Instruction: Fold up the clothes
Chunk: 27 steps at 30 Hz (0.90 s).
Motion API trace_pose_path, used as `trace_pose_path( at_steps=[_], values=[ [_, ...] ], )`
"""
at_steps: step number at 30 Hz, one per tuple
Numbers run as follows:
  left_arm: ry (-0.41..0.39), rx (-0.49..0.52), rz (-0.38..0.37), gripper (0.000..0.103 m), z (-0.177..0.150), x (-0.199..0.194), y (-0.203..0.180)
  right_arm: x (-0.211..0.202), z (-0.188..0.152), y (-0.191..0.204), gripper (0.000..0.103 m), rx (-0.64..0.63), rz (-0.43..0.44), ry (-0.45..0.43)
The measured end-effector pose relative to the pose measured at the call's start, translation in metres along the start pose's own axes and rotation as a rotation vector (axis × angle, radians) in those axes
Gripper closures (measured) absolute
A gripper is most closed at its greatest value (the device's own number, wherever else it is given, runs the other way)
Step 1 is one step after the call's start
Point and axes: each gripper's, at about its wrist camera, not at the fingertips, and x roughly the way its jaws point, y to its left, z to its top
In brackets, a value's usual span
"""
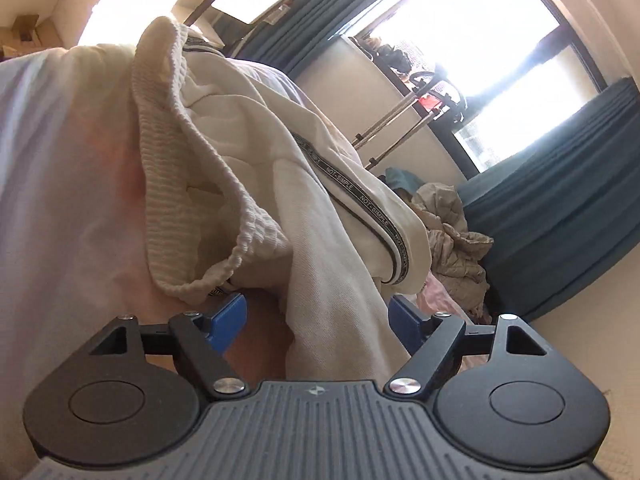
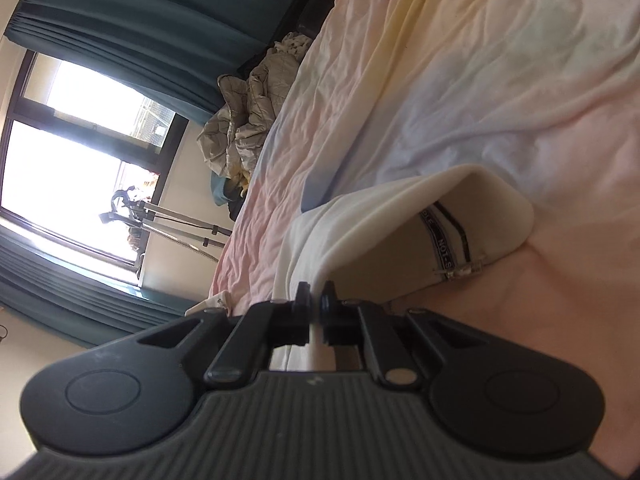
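Two handheld grippers, black and grey.
Left gripper [image 1: 316, 320]: blue pads, silver screws, ribbed grey body. Right gripper [image 2: 316, 300]: same build.

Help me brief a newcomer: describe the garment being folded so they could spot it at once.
Find the bed with its pastel sheet. Lying on it in front of both grippers is the cream garment. Unlike the crumpled beige quilt by the curtains, it has a ribbed hem and a dark tape printed NOT-SIMPLE.

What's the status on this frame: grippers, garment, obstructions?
Left hand-held gripper open, cream garment loose between its jaws. Right hand-held gripper shut on a fabric edge of it. Nothing in the way on the bedsheet.
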Motion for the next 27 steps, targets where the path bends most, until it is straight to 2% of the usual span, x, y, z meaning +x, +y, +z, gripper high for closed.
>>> trace_pose_path(
  at_steps=[1, 3, 5, 7, 9, 14, 19, 22, 23, 24, 26, 27],
  values=[
    [0.002, -0.057, -0.002, 0.017, 0.002, 0.000, 0.008, 0.000, 0.002, -0.002, 0.091, 0.018, -0.006, 0.002],
    [0.027, -0.166, -0.005, 0.017, 0.005, 0.006, 0.023, 0.001, 0.005, -0.008, 0.076, 0.055, -0.018, 0.002],
    [0.040, -0.254, 0.000, 0.017, 0.008, 0.013, 0.035, 0.004, 0.009, -0.011, 0.066, 0.080, -0.025, 0.001],
    [0.048, -0.326, 0.002, 0.017, 0.010, 0.020, 0.046, 0.007, 0.013, -0.012, 0.065, 0.084, -0.029, -0.005],
    [0.051, -0.388, 0.004, 0.017, 0.011, 0.026, 0.055, 0.009, 0.014, -0.014, 0.057, 0.095, -0.034, -0.022],
    [0.014, -0.526, 0.011, 0.018, 0.016, 0.035, 0.072, 0.025, 0.019, -0.021, 0.057, 0.120, -0.047, -0.022],
    [0.030, -0.587, 0.039, 0.018, 0.025, 0.042, 0.081, 0.043, 0.030, -0.025, 0.056, 0.126, -0.057, -0.029],
    [0.026, -0.618, 0.061, 0.021, 0.029, 0.045, 0.083, 0.048, 0.035, -0.022, 0.060, 0.082, -0.066, -0.046],
    [0.025, -0.623, 0.074, 0.023, 0.031, 0.046, 0.083, 0.049, 0.037, -0.021, 0.070, 0.059, -0.071, -0.055],
    [0.024, -0.626, 0.088, 0.027, 0.032, 0.048, 0.082, 0.049, 0.039, -0.019, 0.086, 0.038, -0.075, -0.069],
    [0.037, -0.612, 0.135, 0.046, 0.037, 0.050, 0.080, 0.049, 0.042, -0.017, 0.091, 0.002, -0.074, -0.087],
    [0.048, -0.606, 0.156, 0.060, 0.040, 0.050, 0.081, 0.048, 0.044, -0.015, 0.094, -0.021, -0.081, -0.097]
  ],
)
